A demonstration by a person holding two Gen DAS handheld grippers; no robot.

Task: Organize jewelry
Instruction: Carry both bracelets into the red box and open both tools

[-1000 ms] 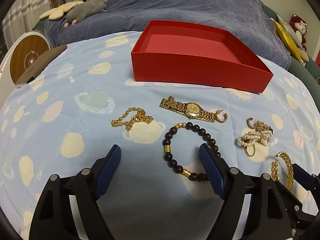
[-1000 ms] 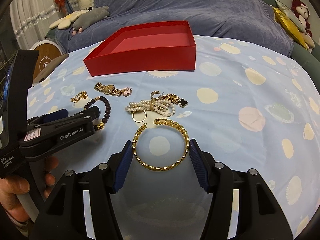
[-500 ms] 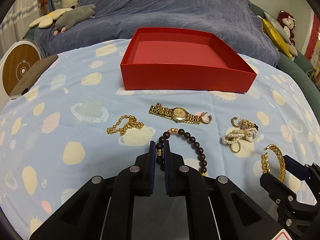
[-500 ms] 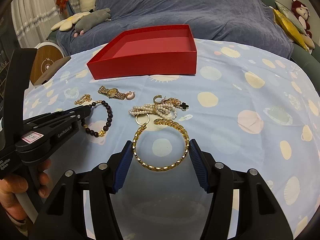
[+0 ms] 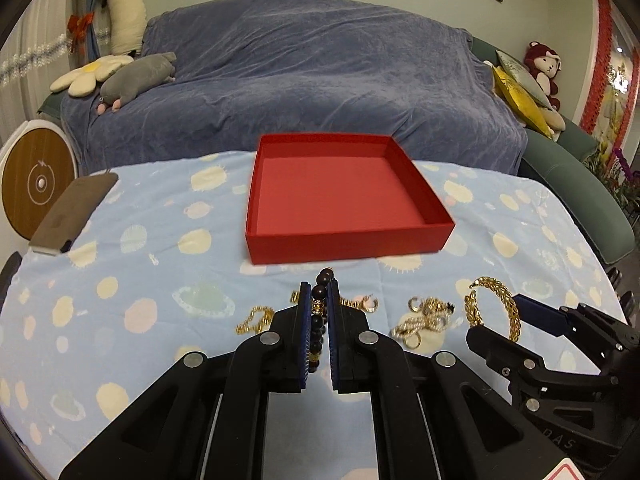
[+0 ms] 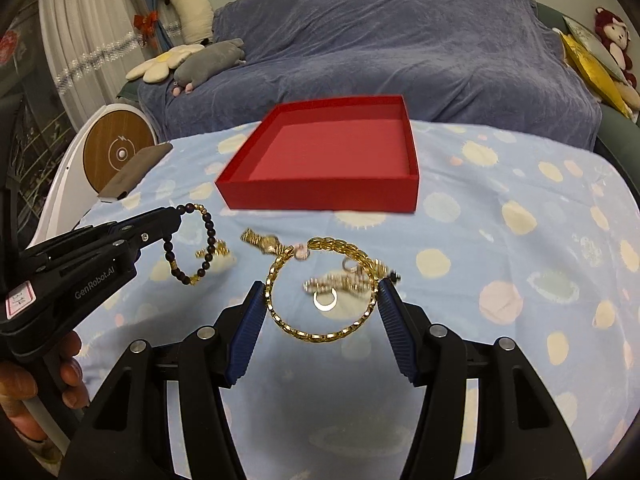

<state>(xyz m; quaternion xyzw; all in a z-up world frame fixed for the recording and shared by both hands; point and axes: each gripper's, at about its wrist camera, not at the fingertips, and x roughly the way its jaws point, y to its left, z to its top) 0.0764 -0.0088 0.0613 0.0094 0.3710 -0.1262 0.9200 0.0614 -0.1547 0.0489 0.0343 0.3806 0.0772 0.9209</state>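
Between left gripper (image 5: 319,300) pads, the beaded bracelet (image 6: 192,250) hangs pinched

The left hand-held gripper (image 5: 319,292) has a matte black plastic frame of angular arms with triangular cut-outs, joined by round silver screws. Its fingers (image 5: 305,320) carry dark blue ribbed pads. Seen from the right wrist view, its side bears the white lettering "GenRobot.AI" and a small white label edged in red. The right hand-held gripper (image 6: 322,300) is built the same: black arms, silver screw heads, blue ribbed pads (image 6: 247,332). The person's left hand (image 6: 40,392) shows bare skin on the fingers, wrapped round a pale handle.
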